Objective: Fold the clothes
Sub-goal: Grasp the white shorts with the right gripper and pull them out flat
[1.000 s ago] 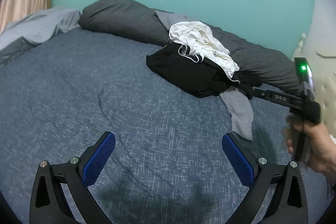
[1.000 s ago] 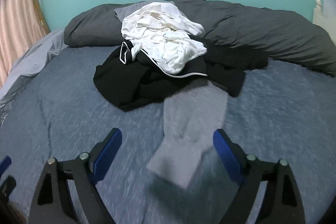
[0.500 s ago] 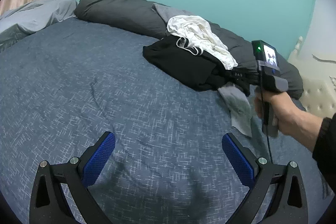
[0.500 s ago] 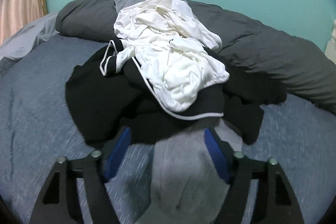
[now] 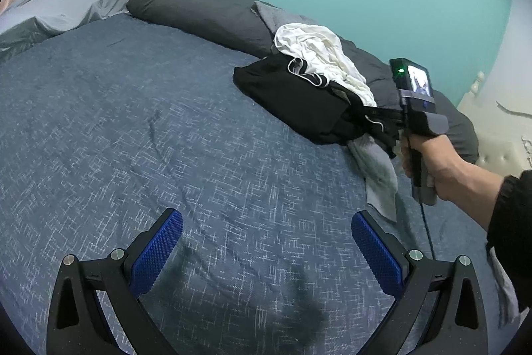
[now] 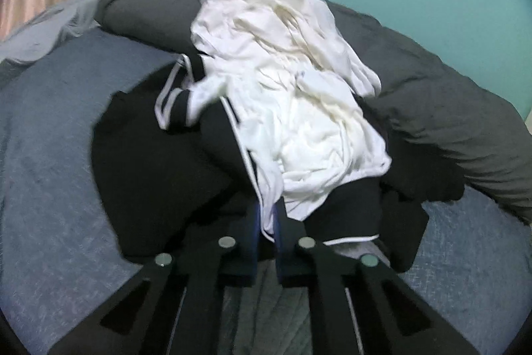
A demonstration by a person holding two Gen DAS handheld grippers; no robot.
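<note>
While the right gripper has just been closing, its blue pads now stand nearly together with a strip of the crumpled white cotton garment pinched between them, at that garment's near hem where it hangs over the black white-piped garment. The grip looks narrow, taken on a hanging fold and not on a corner, so I judge the sound way on is to draw up and back slowly, letting the white cloth peel off the black one without dragging the whole heap, and to check that no black fabric is caught in the pinch; from this blurred view I cannot tell whether it is.

Under the fingers a grey knit garment trails out from below the heap toward the near edge of the bed. The heap itself lies toward the far right of the blue flecked bedspread, against the rolled dark grey duvet along the far edge.

Well apart from the heap, the left gripper hangs with its jaws spread wide and holding nothing, above bare bedspread, where I judge the garment could be laid out flat.
</note>
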